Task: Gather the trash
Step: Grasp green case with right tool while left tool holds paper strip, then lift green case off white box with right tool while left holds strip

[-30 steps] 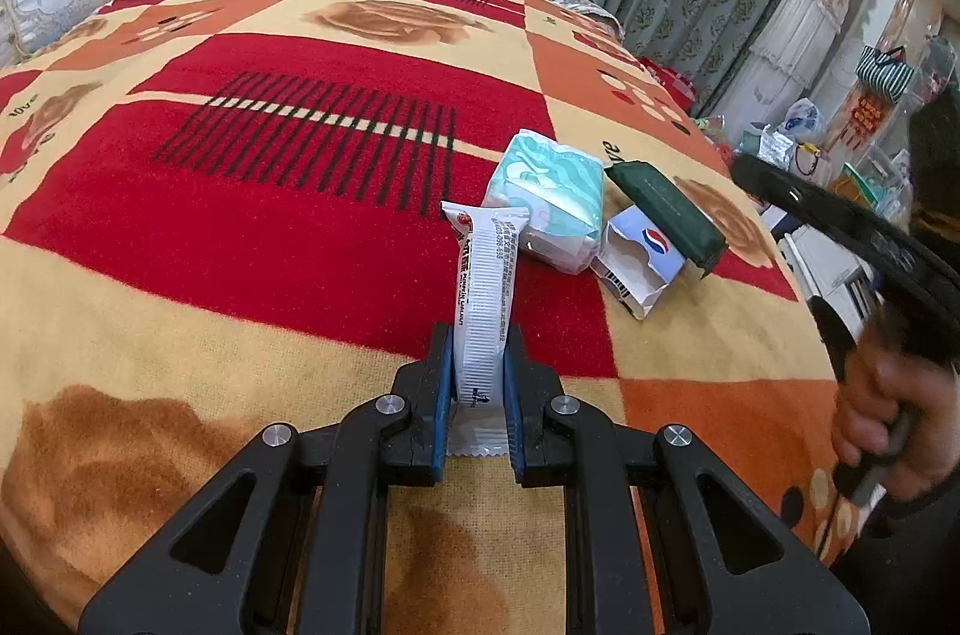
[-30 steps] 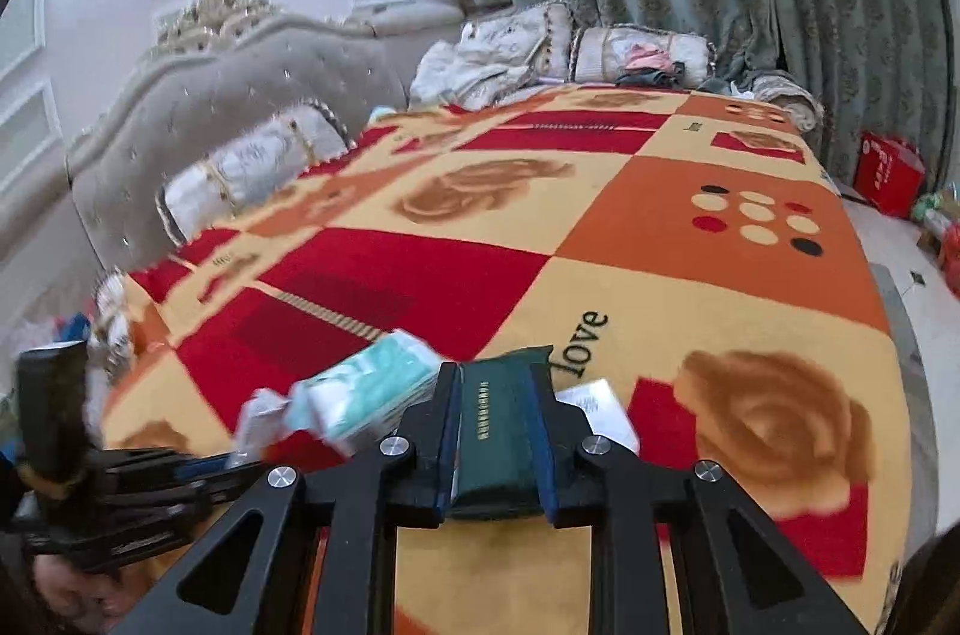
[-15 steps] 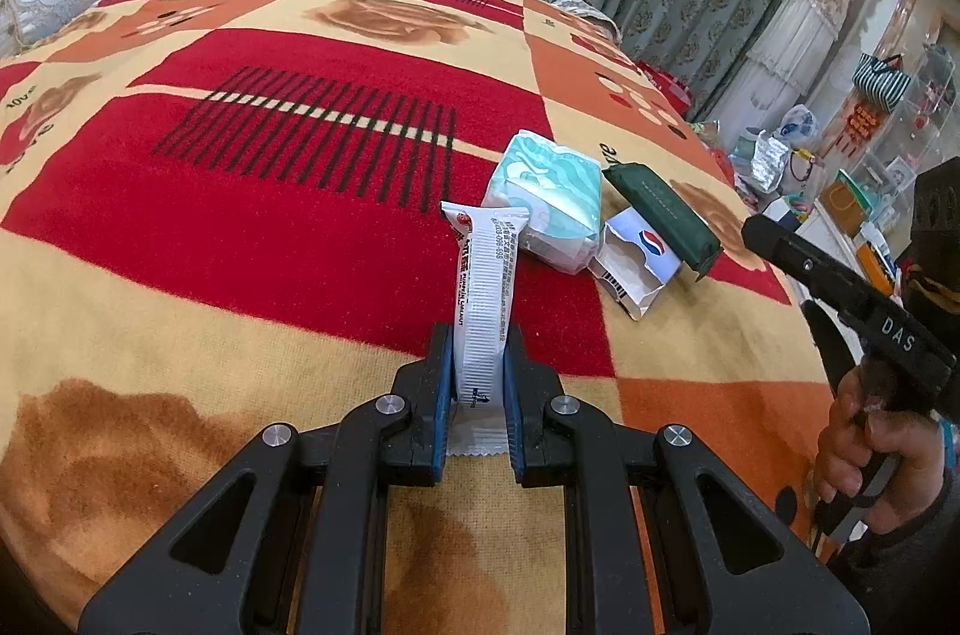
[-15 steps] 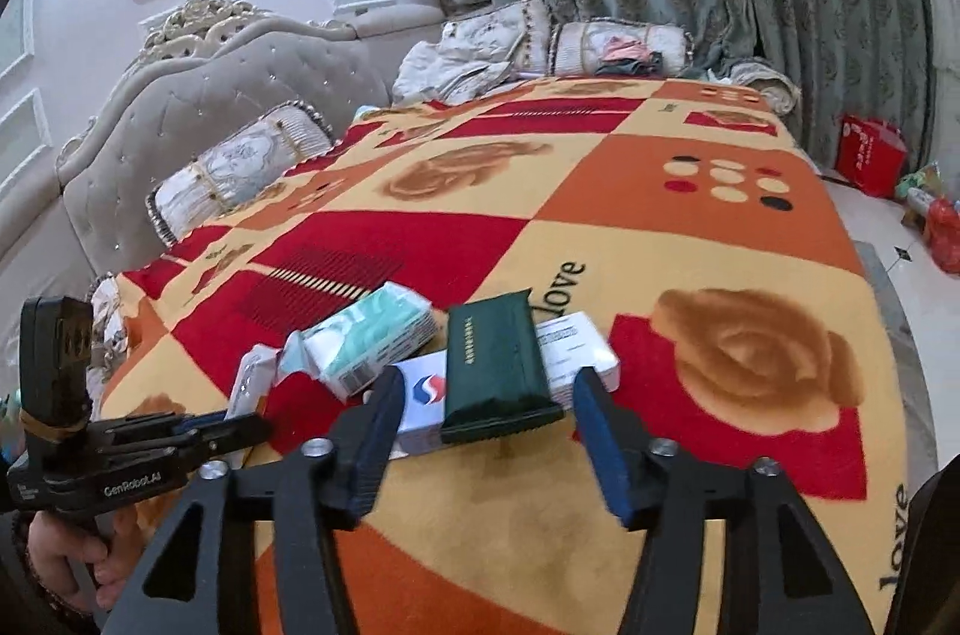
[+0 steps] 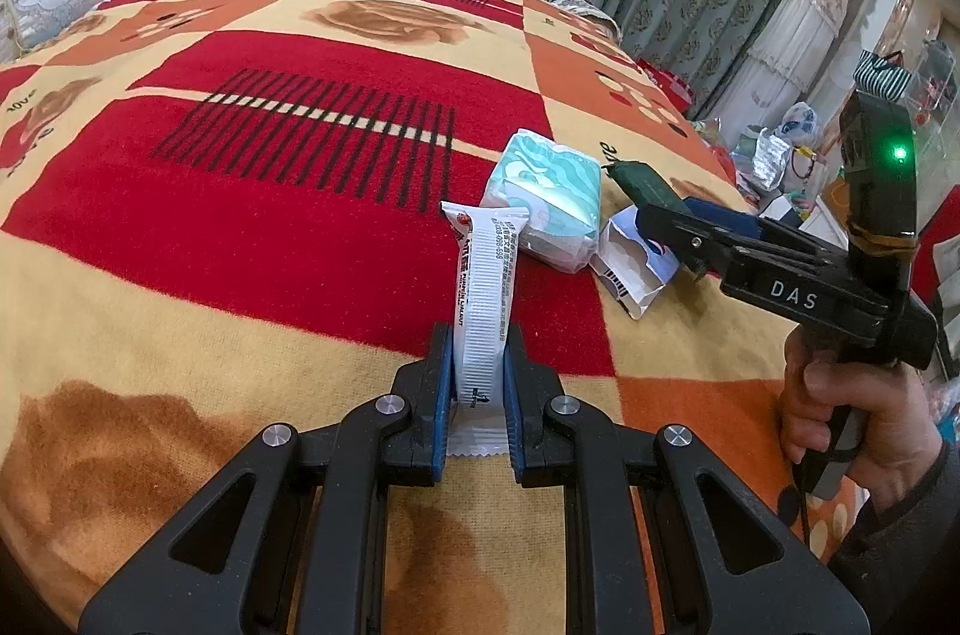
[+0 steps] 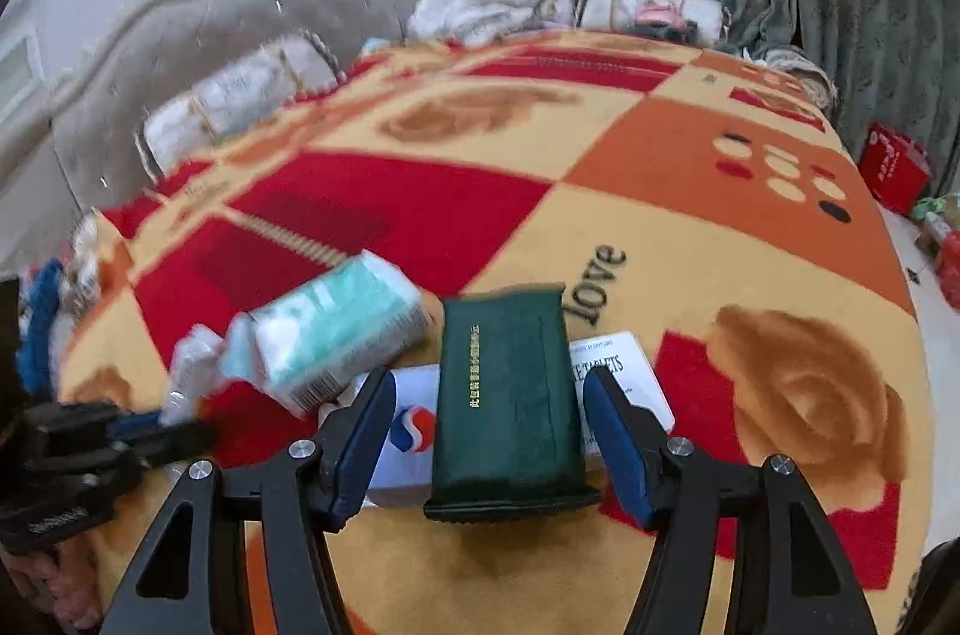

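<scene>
Wrapper [image 5: 483, 311]: left view; "love" lettering [image 6: 597, 284]: right.

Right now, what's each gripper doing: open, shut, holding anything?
Left gripper: shut on the long white printed sachet.
Right gripper: jaws opening, clear of the dark green flat packet between them.

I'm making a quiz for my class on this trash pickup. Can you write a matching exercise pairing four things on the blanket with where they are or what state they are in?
Things:
1. white sachet
2. dark green packet
3. teal tissue pack
4. white box

States:
A. lies partly under the dark green packet
B. clamped upright between the left gripper's fingers
C. lies free between the right gripper's opening fingers
D. rests on the blanket just behind the white sachet

Pairs: 1-B, 2-C, 3-D, 4-A
</scene>
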The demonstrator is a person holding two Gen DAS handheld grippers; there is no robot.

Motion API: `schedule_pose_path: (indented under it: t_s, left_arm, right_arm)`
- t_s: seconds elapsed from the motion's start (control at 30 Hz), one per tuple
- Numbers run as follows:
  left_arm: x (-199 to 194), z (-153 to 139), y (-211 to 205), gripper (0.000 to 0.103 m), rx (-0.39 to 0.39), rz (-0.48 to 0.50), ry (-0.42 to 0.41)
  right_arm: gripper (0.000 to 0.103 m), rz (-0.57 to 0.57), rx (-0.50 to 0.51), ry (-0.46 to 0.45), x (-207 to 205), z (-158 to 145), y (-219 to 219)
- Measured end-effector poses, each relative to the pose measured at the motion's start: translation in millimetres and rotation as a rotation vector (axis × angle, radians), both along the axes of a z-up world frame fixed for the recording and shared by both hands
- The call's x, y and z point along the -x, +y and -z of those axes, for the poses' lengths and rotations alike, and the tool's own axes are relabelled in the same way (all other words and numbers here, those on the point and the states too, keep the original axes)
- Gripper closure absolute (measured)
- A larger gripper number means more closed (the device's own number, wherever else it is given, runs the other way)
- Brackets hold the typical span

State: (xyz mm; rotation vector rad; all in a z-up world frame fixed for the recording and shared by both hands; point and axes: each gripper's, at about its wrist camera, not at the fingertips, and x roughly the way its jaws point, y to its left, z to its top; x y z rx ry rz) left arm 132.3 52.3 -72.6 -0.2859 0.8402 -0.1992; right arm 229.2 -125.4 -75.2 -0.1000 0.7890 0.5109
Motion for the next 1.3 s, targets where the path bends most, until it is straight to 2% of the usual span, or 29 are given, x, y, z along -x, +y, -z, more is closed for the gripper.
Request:
schedule_pose_path:
  t_s: [0.1,0.17,0.3,0.47,0.67,0.8,0.9,1.1,1.3]
  left_arm:
    - [0,0,0,0.09,-0.001,0.0,0.0]
    - [0,0,0,0.09,0.0,0.0,0.0]
    - [0,0,-1,0.09,-0.003,-0.003,-0.002]
    - [8,-9,-17,0.09,-0.089,0.003,-0.036]
    - [23,-32,-49,0.09,-0.095,0.036,-0.054]
    - [29,-45,-71,0.09,-0.123,0.063,-0.07]
    - [32,-54,-88,0.09,-0.178,0.043,-0.065]
    - [40,-64,-115,0.09,-0.242,0.045,-0.088]
    - [45,-66,-136,0.09,-0.287,0.046,-0.084]
  right_arm:
    - [0.046,-0.002,0.07,-0.024,4,2,8]
    - [0.064,0.01,0.072,-0.033,5,1,6]
    - [0.065,0.044,0.065,-0.059,13,-3,-1]
    - [0.065,0.068,-0.045,-0.088,45,-24,-19]
    - [0.065,0.084,-0.141,-0.086,91,-34,-41]
    - [0.065,0.105,-0.115,-0.089,105,-33,-48]
    - [0.065,0.117,-0.106,-0.099,110,-33,-57]
    - [0.065,0.119,-0.152,-0.137,124,-38,-78]
    - [0.065,0.174,-0.176,-0.094,122,-34,-93]
